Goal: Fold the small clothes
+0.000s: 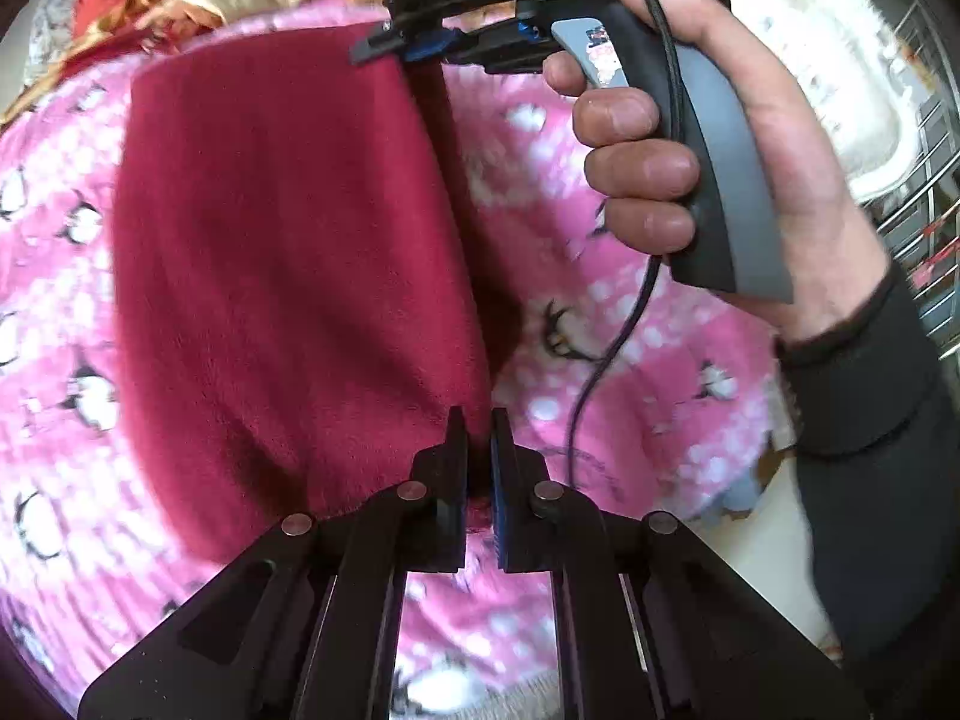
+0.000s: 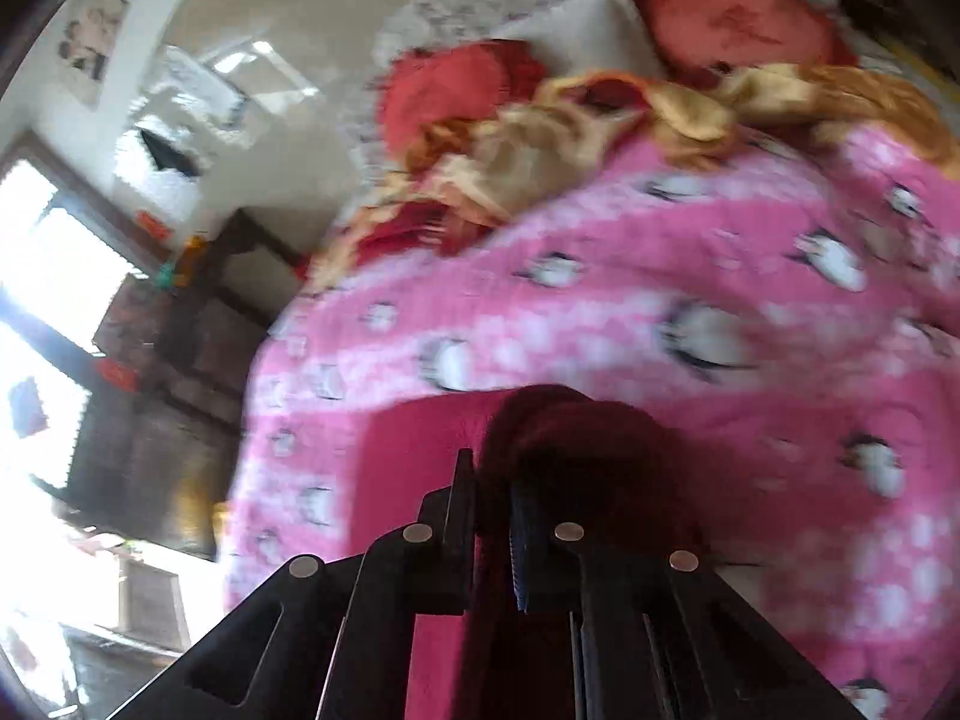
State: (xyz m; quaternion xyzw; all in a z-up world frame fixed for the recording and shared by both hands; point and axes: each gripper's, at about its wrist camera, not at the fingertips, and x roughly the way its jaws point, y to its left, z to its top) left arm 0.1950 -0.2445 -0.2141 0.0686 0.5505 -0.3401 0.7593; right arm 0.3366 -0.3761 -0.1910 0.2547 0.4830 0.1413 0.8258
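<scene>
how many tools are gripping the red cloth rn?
2. The left tool pinches the near edge of the dark red cloth; the right tool clamps its far edge. Rest of the cloth lies on the pink blanket.

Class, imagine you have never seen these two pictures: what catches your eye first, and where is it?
The dark red fleece cloth fills the centre, spread over a pink penguin-print blanket. The left gripper pinches its near edge while the right gripper, in a bare hand, clamps the far corner.

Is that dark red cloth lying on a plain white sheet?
No, the red cloth lies on a pink blanket patterned with white spots and little penguin-like figures, seen plainly in the left wrist view.
</scene>
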